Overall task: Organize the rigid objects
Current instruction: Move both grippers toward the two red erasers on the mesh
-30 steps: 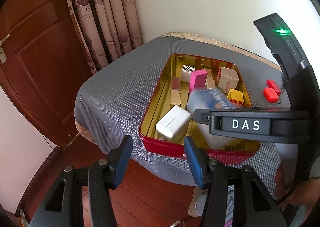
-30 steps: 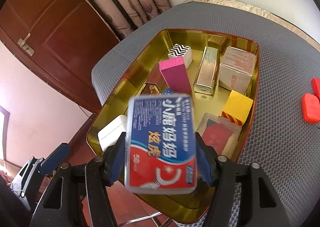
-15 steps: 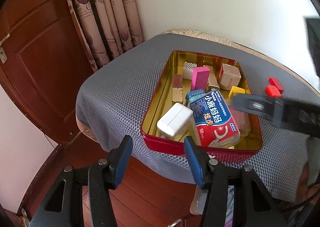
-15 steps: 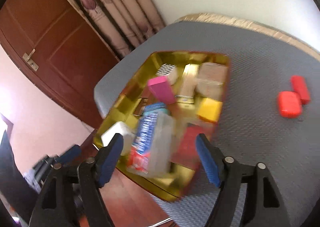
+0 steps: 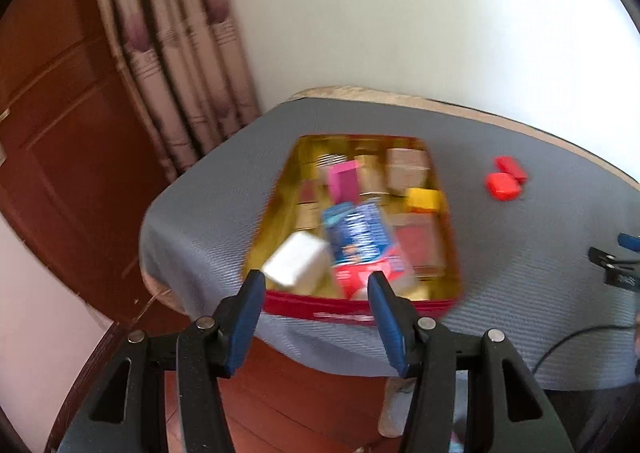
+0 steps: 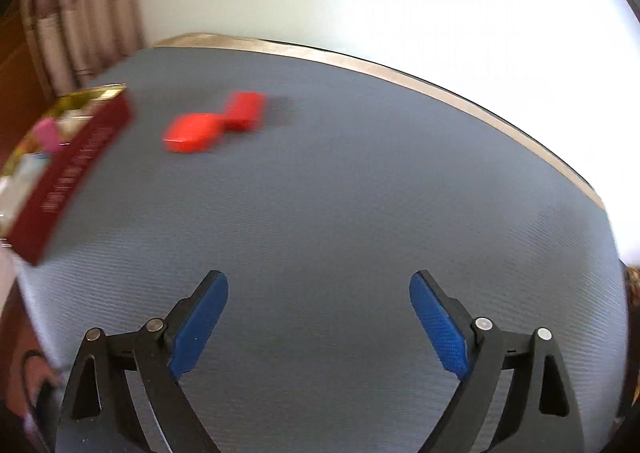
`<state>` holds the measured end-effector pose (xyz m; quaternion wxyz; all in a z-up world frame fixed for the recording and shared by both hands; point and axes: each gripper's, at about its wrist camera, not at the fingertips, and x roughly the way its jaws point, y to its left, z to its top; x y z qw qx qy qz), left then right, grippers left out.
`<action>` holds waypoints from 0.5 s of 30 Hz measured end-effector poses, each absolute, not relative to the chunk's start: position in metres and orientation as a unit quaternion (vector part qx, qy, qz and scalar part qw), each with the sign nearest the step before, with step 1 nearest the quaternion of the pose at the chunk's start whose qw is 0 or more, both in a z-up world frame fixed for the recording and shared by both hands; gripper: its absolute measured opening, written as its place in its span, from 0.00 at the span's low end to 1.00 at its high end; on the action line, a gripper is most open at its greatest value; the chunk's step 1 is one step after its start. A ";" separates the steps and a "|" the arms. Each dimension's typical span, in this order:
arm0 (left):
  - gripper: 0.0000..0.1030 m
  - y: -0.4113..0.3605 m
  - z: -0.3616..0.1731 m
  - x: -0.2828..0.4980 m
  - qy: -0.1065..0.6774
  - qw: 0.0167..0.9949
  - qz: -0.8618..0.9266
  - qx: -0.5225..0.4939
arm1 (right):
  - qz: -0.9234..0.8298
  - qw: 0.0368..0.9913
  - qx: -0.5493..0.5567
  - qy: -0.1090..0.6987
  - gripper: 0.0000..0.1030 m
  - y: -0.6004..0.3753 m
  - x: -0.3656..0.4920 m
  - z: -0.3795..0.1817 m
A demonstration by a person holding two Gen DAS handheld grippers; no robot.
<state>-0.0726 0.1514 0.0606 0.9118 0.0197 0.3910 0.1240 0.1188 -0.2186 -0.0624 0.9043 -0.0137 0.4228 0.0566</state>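
At the bottom of the right wrist view, the right gripper [image 6: 319,317] was seen spread wide with nothing between its blue pads [image 6: 199,323], held over bare grey mat [image 6: 360,213]. It was judged to be pointed that way because two red blocks [image 6: 216,121] lay loose on the mat in the upper left of that frame, touching each other and apart from the tin [image 6: 76,169], so they seemed the next things to be collected.

In the lower centre of the left wrist view, the left gripper [image 5: 316,323] was likewise held open and empty, short of the tin's near red wall. Inside the gold-lined tin, a white box [image 5: 294,267] was seen at the near left, a blue and red packet [image 5: 358,247] leaning beside it, a pink block [image 5: 344,181] standing behind, a yellow block [image 5: 424,199] to the right and a pale carton [image 5: 406,169] at the back. Finer contents were lost to blur. The sorting was judged nearly finished.
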 end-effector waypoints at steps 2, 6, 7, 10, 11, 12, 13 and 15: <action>0.53 0.134 0.063 -0.067 0.391 0.915 0.101 0.026 | 0.028 0.904 -0.019 0.427 0.93 -0.241 0.123 -0.072; 0.54 0.088 0.071 -0.040 0.387 0.921 0.030 0.041 | 0.011 0.904 0.008 0.428 0.98 -0.276 0.121 -0.091; 0.59 0.076 0.072 -0.032 0.383 0.922 0.009 0.050 | 0.013 0.904 0.031 0.426 0.98 -0.285 0.119 -0.093; 0.61 0.038 0.067 -0.001 0.387 0.918 -0.046 0.068 | 0.021 0.909 0.056 0.412 0.98 -0.294 0.115 -0.091; 0.61 0.030 0.064 0.011 0.395 0.915 -0.056 0.063 | 0.024 0.909 0.054 0.412 0.98 -0.293 0.114 -0.091; 0.61 0.023 0.060 0.027 0.405 0.910 -0.068 0.051 | 0.031 0.910 0.051 0.411 0.98 -0.292 0.114 -0.091; 0.61 0.018 0.056 0.043 0.417 0.905 -0.075 0.040 | 0.039 0.910 0.051 0.410 0.98 -0.292 0.113 -0.091; 0.61 0.012 0.046 0.074 0.447 0.890 -0.082 0.019 | 0.051 0.911 0.056 0.406 0.99 -0.293 0.109 -0.090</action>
